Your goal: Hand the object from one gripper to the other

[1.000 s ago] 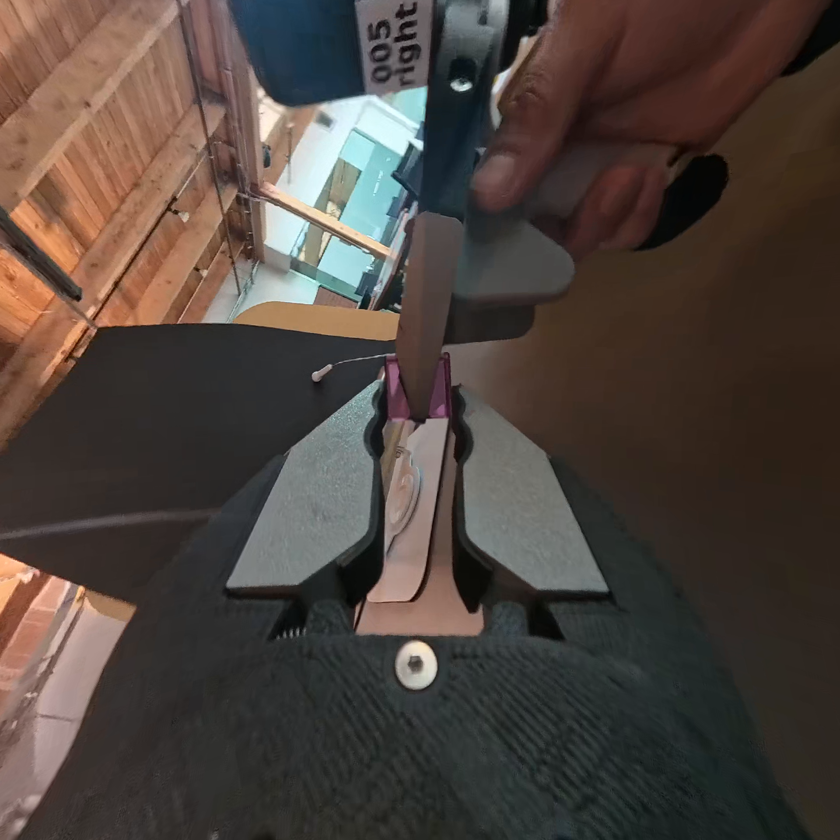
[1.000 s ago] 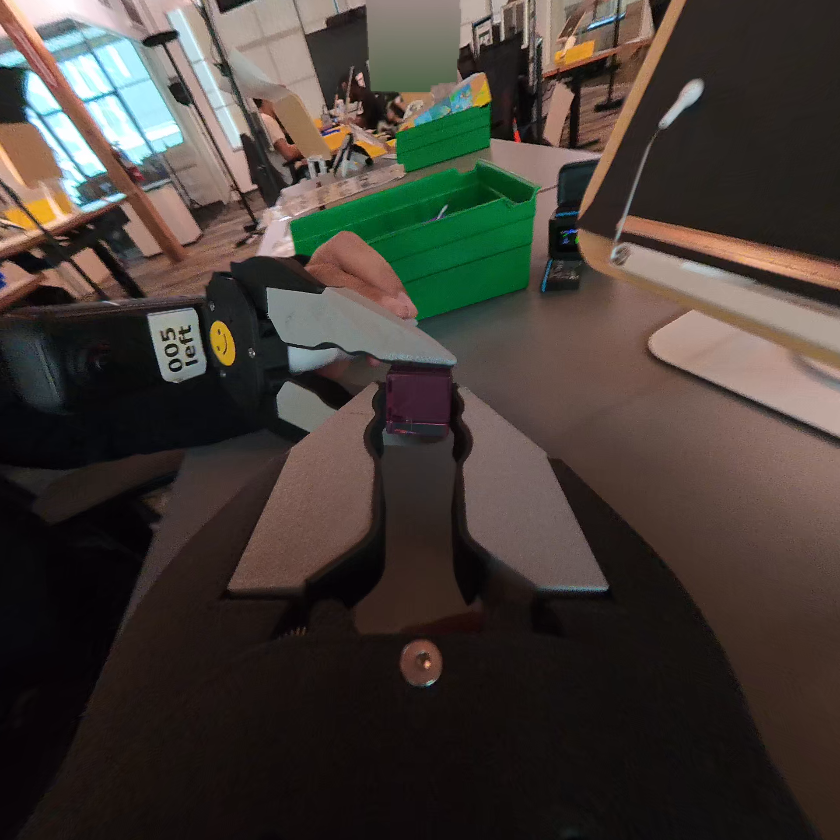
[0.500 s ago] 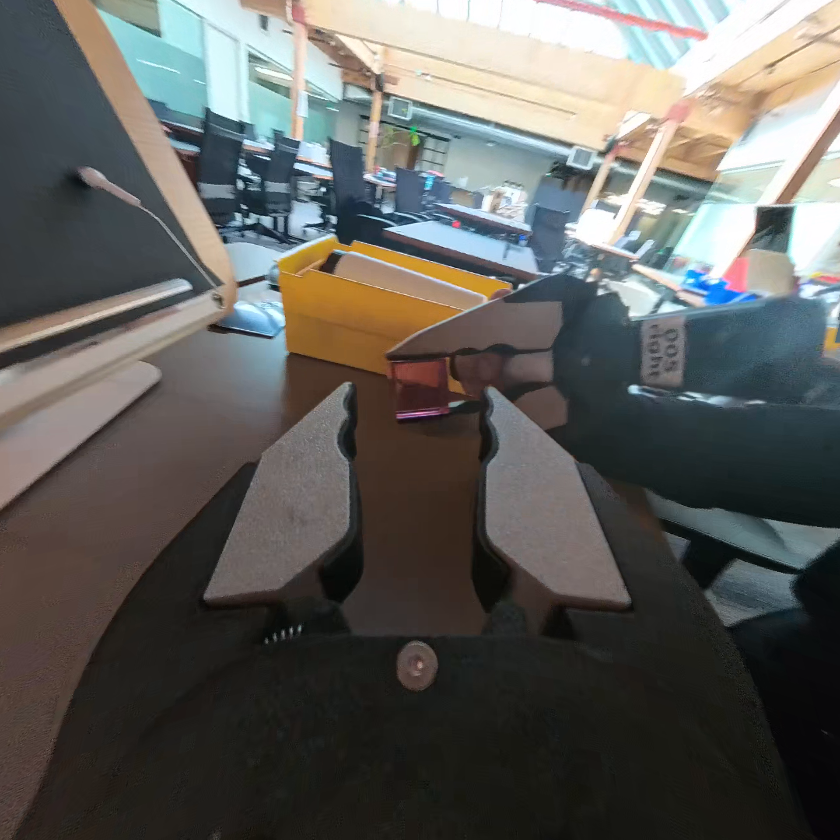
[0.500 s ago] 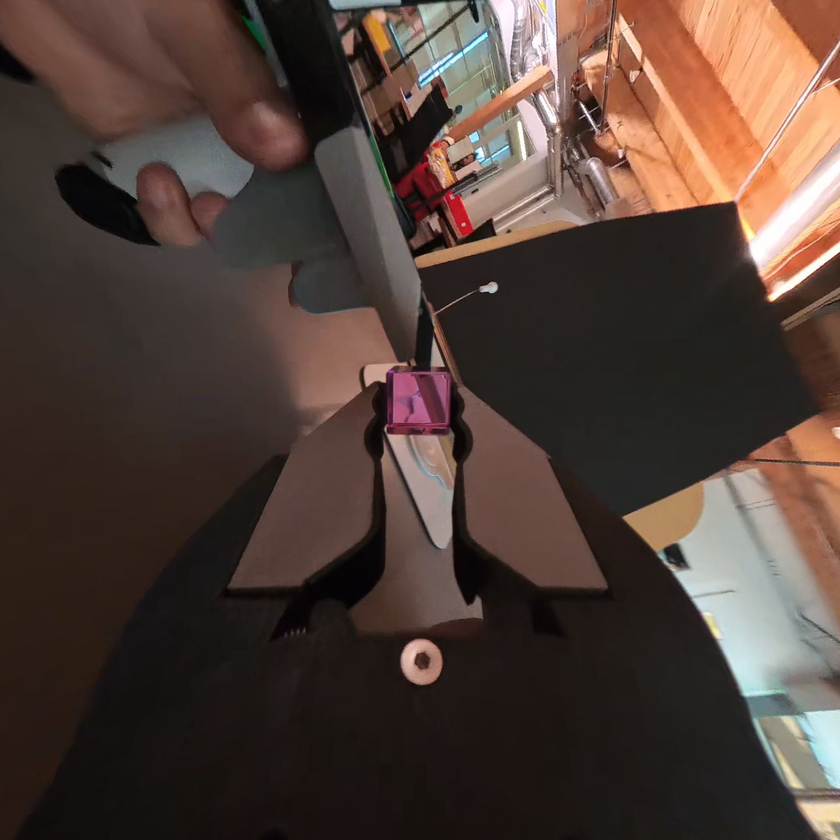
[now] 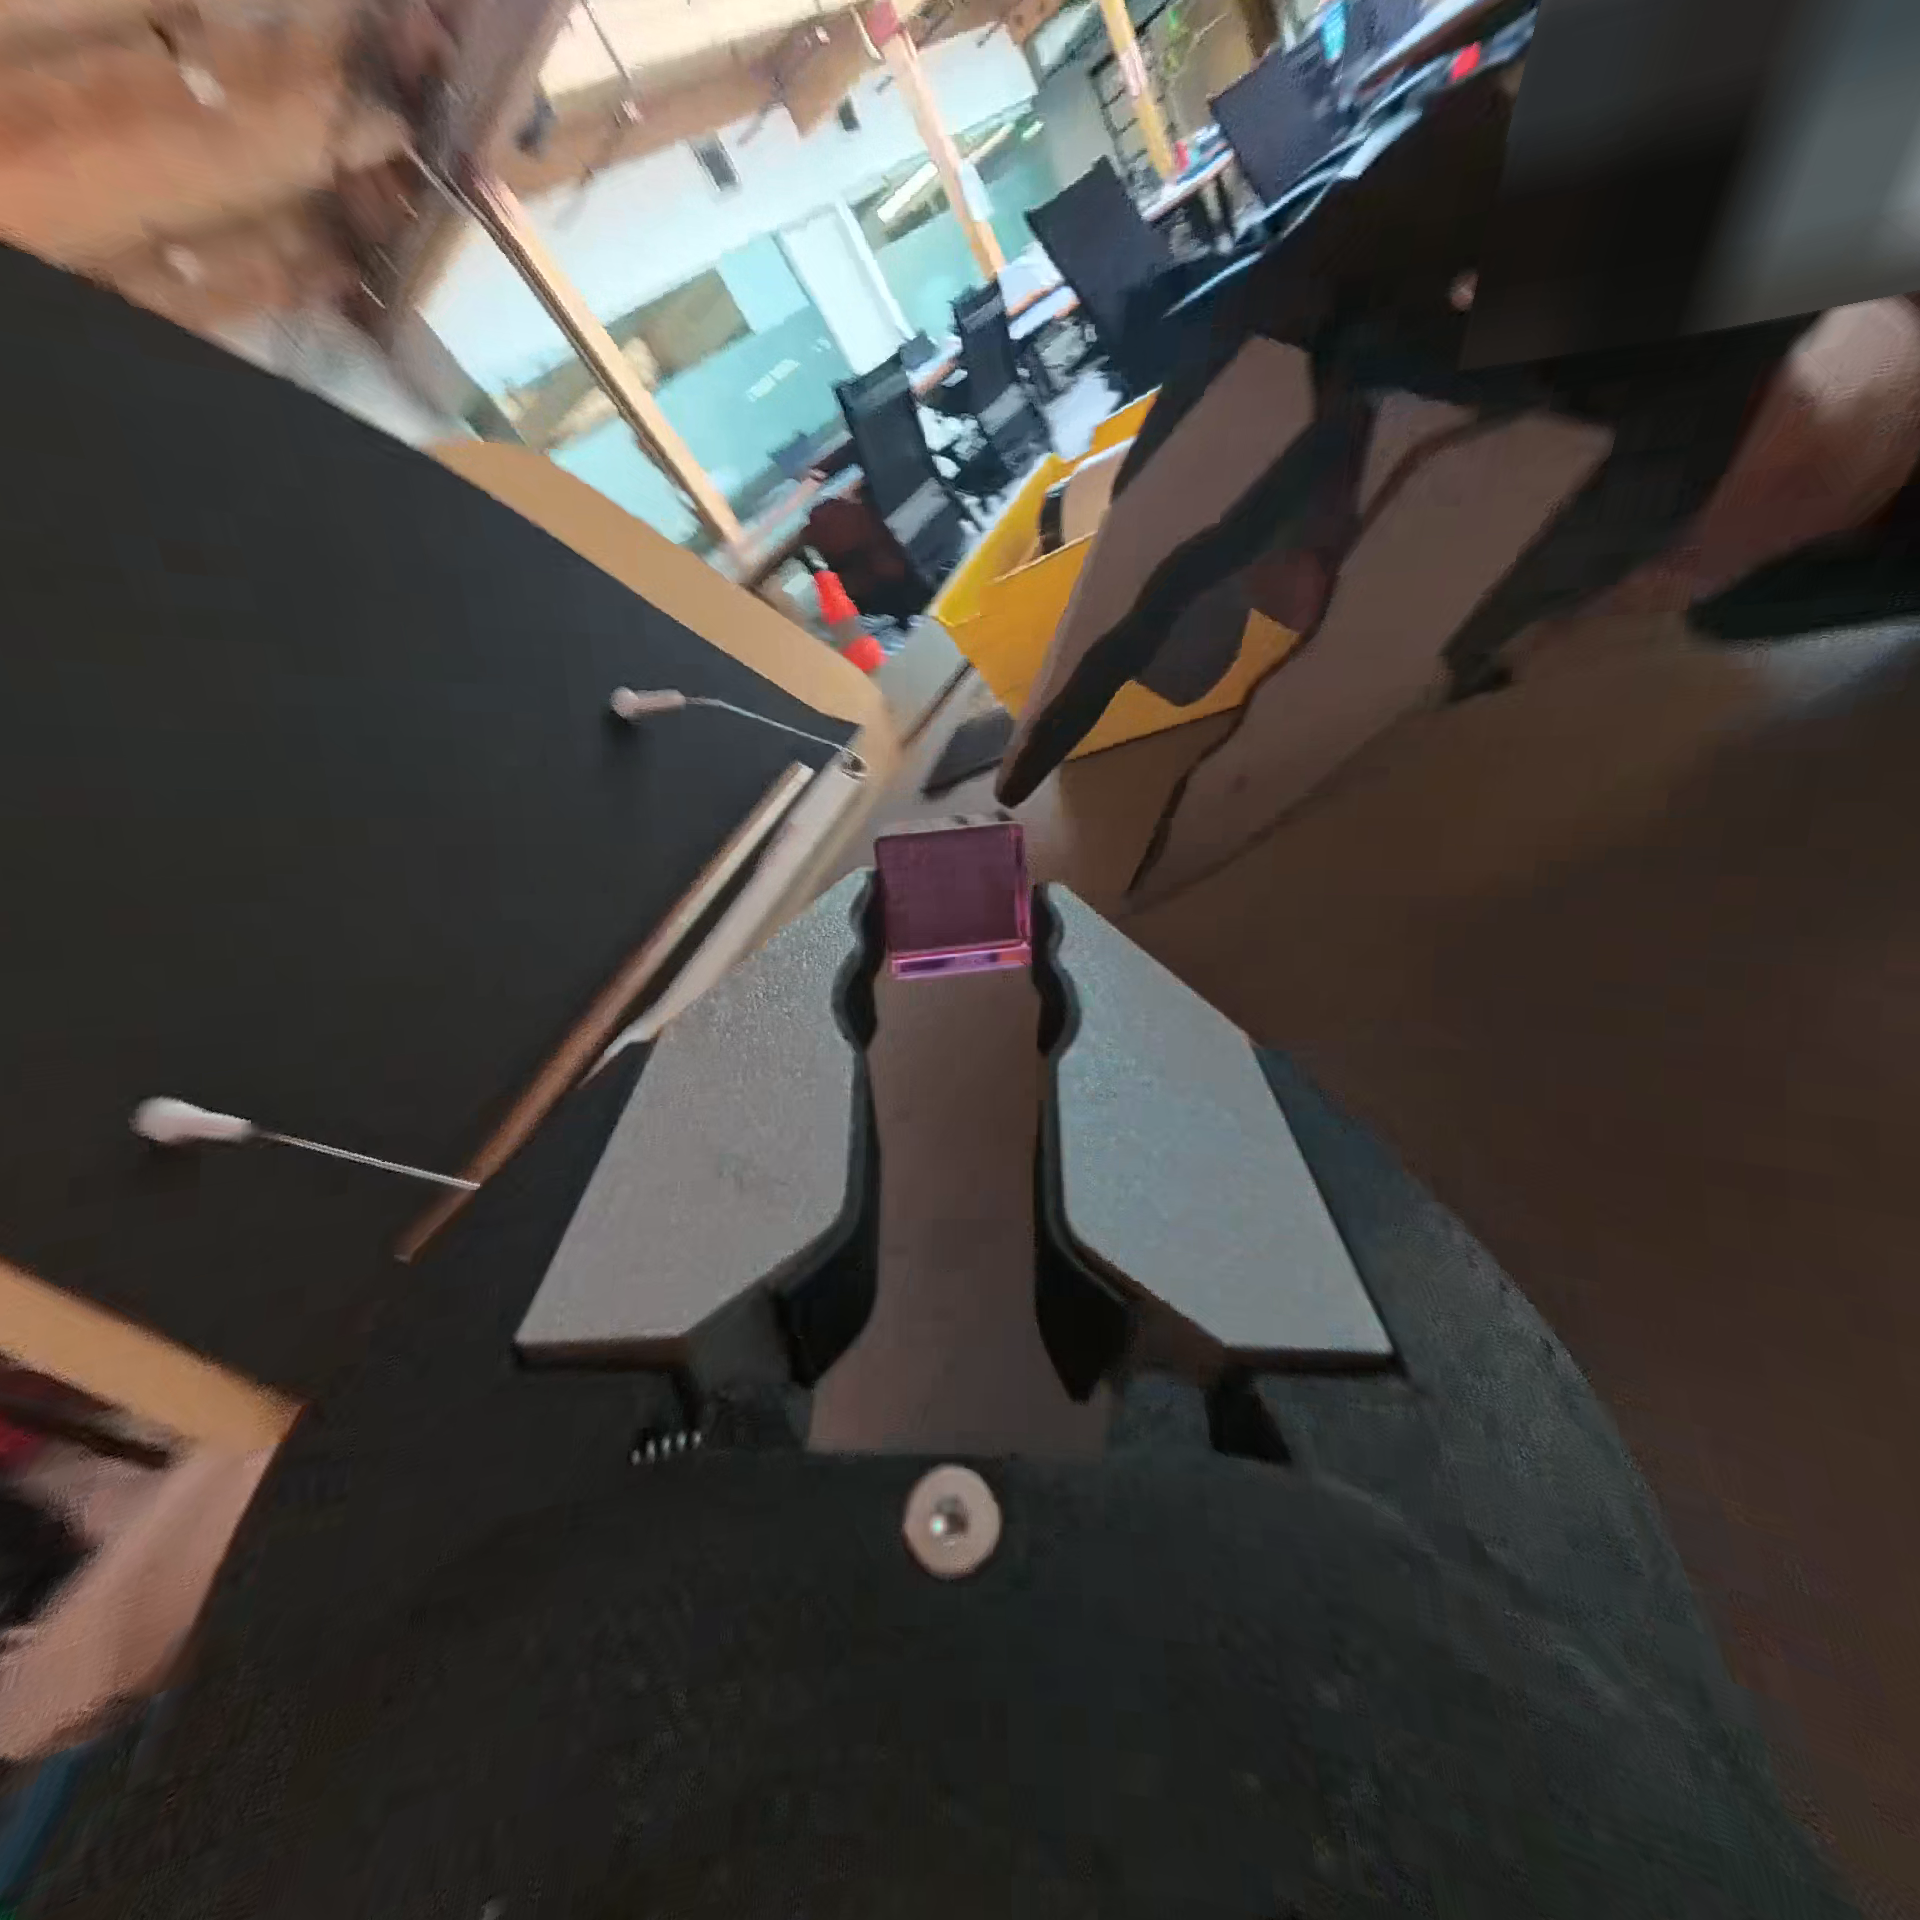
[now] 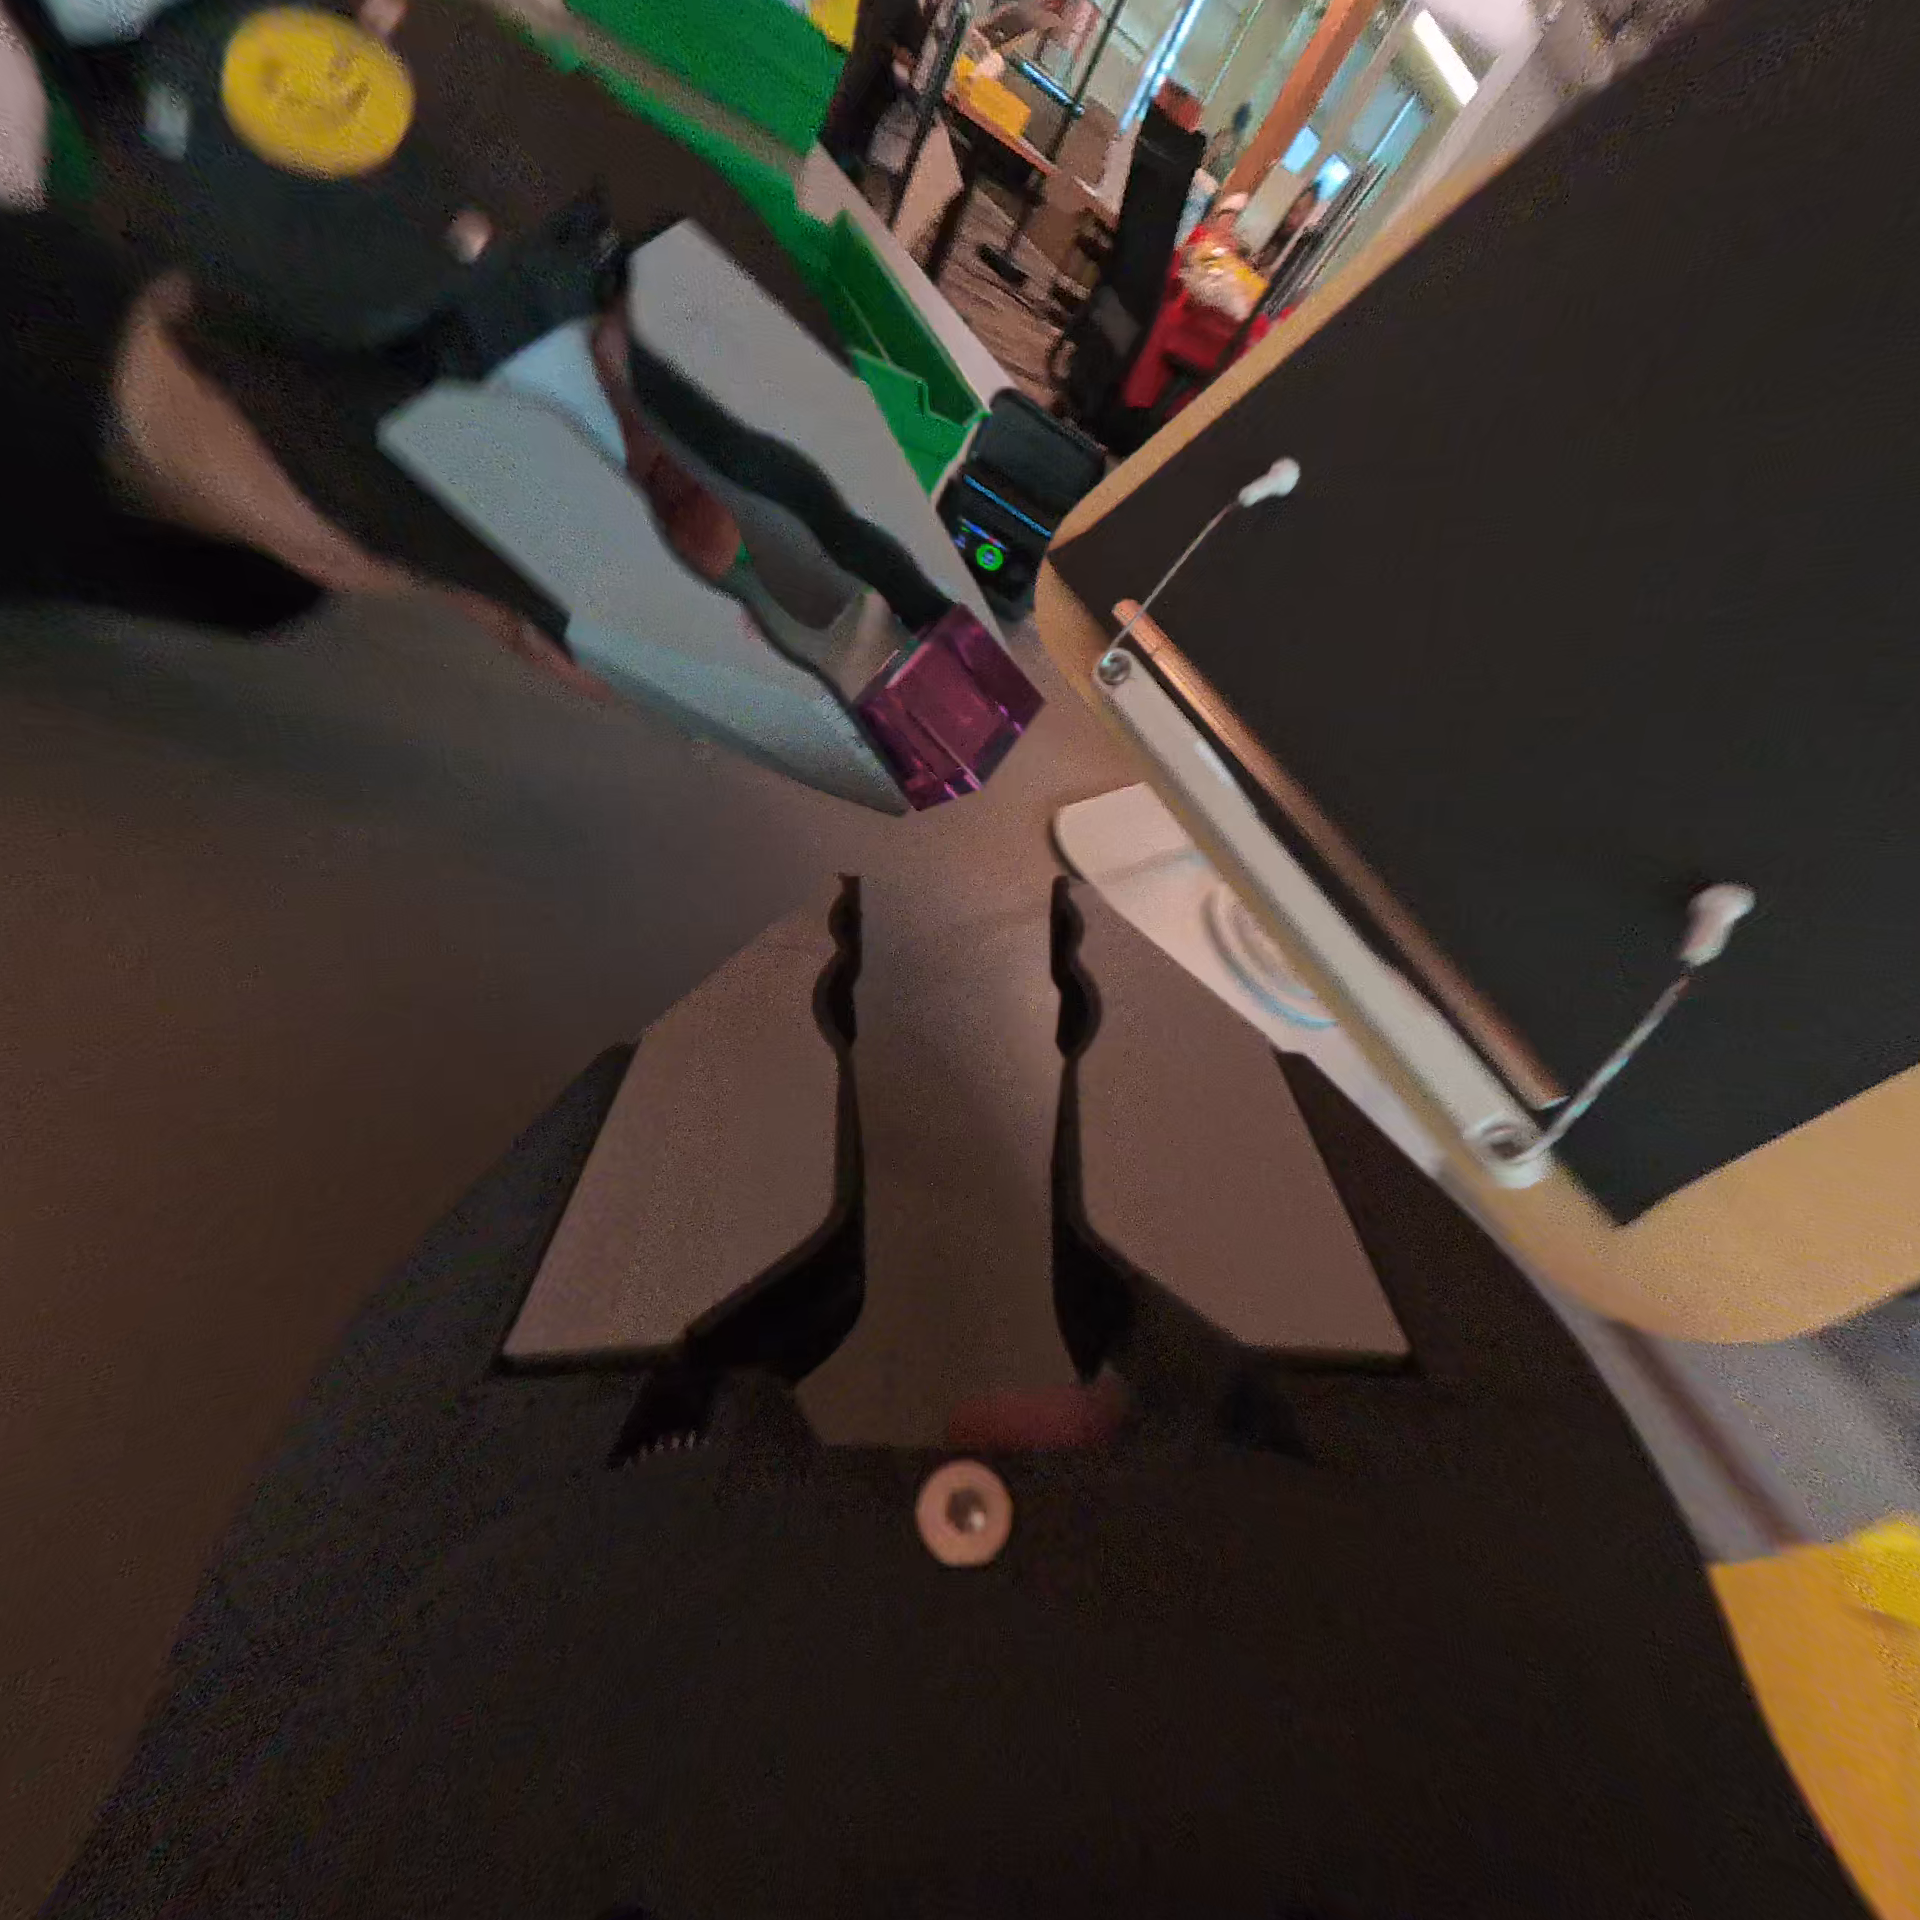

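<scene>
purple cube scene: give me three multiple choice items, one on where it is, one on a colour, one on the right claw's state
1. Where is the purple cube?
A. between the left claw's fingertips
B. lying on the table
C. inside the yellow bin

2. What colour is the round sticker on the left claw's body?
A. red
B. yellow
C. blue

3. What state is the right claw in?
A. shut on the cube
B. shut on nothing
C. open and empty

Answers: 1 A, both wrist views show the cube pinched at the left claw's tips. 2 B, the right wrist view shows it yellow. 3 C, its fingers stand apart with only table between them.
</scene>
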### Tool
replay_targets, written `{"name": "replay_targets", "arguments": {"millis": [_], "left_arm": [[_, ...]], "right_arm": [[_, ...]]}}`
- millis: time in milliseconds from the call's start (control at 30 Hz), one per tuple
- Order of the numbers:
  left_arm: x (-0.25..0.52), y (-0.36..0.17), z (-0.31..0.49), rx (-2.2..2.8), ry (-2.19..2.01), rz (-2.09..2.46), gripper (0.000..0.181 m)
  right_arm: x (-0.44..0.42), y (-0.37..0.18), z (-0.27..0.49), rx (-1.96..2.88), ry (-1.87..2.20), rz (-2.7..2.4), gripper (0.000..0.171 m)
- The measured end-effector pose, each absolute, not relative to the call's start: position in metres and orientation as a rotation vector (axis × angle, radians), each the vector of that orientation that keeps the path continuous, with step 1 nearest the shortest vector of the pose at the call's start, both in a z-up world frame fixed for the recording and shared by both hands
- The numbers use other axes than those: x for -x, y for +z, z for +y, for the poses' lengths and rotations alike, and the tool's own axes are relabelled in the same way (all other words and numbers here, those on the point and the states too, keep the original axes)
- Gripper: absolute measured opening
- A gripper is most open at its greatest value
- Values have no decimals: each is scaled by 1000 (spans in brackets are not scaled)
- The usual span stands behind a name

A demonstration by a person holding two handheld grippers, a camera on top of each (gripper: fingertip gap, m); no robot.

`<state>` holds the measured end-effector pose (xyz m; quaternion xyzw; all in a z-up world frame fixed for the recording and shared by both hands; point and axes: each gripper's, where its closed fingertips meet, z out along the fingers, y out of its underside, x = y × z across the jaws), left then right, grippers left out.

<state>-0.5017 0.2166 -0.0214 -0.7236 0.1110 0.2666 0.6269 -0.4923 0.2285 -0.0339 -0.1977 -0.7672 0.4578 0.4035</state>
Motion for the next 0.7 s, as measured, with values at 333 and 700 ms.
{"name": "replay_targets", "arguments": {"millis": [333, 700], "left_arm": [[486, -22, 223, 1537, 1195, 625, 25], [489, -23, 223, 1583, 1051, 480, 24]], "right_arm": [[480, -15, 213, 791, 1797, -1966, 52], [493, -16, 227, 742, 1555, -1899, 23]]}}
